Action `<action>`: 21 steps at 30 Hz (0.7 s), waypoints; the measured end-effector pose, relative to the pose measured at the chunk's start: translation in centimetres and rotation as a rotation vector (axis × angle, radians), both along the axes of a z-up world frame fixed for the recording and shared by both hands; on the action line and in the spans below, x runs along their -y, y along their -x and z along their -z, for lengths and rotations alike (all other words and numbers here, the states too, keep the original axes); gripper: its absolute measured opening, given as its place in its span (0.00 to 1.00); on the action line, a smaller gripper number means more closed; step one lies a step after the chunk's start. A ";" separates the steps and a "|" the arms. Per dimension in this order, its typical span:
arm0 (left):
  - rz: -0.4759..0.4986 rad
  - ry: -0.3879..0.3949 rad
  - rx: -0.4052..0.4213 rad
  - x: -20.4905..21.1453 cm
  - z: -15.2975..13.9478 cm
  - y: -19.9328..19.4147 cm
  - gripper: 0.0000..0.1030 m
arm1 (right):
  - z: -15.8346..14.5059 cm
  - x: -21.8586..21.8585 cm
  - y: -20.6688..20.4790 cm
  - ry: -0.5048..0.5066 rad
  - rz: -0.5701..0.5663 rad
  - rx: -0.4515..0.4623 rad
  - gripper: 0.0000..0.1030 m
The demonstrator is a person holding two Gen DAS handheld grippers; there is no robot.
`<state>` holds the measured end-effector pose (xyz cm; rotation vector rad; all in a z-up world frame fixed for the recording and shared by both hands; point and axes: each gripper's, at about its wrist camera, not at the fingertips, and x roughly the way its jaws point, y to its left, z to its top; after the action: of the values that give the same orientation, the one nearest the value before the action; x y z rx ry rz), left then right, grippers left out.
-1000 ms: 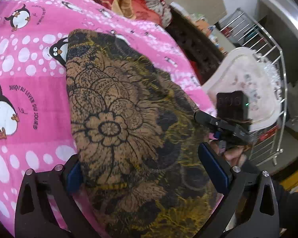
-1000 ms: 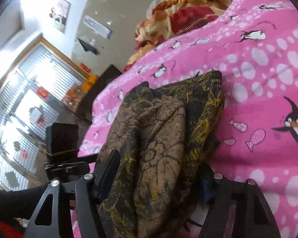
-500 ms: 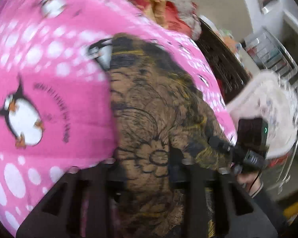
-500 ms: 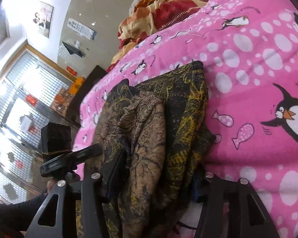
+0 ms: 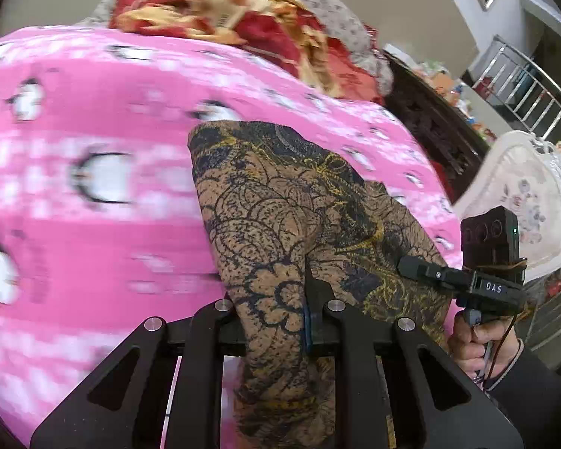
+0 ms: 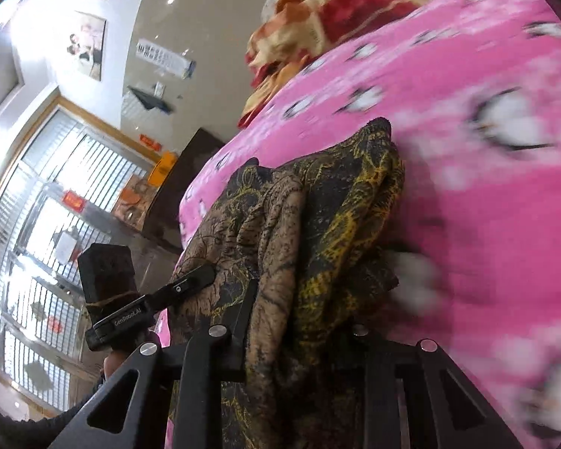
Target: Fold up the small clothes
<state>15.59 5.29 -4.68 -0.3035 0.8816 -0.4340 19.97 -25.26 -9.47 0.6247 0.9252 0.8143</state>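
- Left wrist view: my left gripper point(image 5: 280, 310) is clenched on the near edge of the patterned cloth point(image 5: 291, 202), which runs lengthwise away from me over the pink bedspread point(image 5: 93, 224).
- My right gripper point(image 6: 299, 321) pinches the same near edge, just beside the left one.

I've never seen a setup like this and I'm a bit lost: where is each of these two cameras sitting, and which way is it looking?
Left wrist view: sits on the left tool, looking along its fingers at the brown patterned garment on the pink penguin blanket; the right tool shows at right.
Right wrist view: sits on the right tool, facing the same garment; the left tool shows at left.
Both views share the garment, the blanket and the red-yellow quilt.
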 end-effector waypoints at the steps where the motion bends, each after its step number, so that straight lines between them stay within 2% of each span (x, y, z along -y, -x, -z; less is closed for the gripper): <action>1: -0.014 -0.016 0.006 -1.1 0.1 0.3 0.16 | 0.3 -1.4 -0.4 -0.015 -0.009 -0.003 0.26; 3: -0.046 0.001 -0.022 -3.2 1.3 0.3 0.20 | 1.0 -3.2 -1.1 -0.034 -0.017 -0.026 0.26; 5: -0.070 0.014 -0.080 -4.1 3.5 0.1 0.34 | 2.1 -4.7 -1.5 -0.007 0.006 -0.071 0.31; 6: -0.079 0.035 -0.079 -4.4 4.1 0.2 0.37 | 2.5 -4.7 -1.2 -0.010 0.012 -0.054 0.31; 7: -0.084 0.061 -0.063 -4.6 4.2 0.4 0.38 | 2.6 -4.3 -1.0 -0.030 0.013 -0.040 0.31; 10: -0.102 0.089 -0.067 -5.1 3.9 0.8 0.38 | 2.1 -3.1 -0.5 -0.023 0.022 -0.095 0.33; 13: -0.135 0.025 -0.035 -5.9 2.1 2.3 0.38 | 0.5 -1.4 1.1 0.040 0.044 -0.100 0.34; 14: -0.153 -0.004 -0.003 -5.7 0.8 3.4 0.39 | -0.7 -1.1 2.0 0.074 0.044 -0.075 0.34; 15: -0.155 -0.011 0.024 -5.3 -0.3 4.4 0.39 | -2.6 -1.0 3.5 0.125 0.028 -0.012 0.34; 18: -0.116 -0.003 0.126 -3.8 -2.9 8.9 0.64 | -7.0 -2.8 7.5 0.296 -0.019 0.151 0.34; 21: -0.059 0.026 0.141 -2.3 -3.7 11.8 0.65 | -8.9 -6.1 11.9 0.488 -0.066 0.309 0.38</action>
<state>3.82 7.61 -1.02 -0.3180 0.7284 -0.4071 8.06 -19.16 -0.54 0.0402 0.8207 0.6845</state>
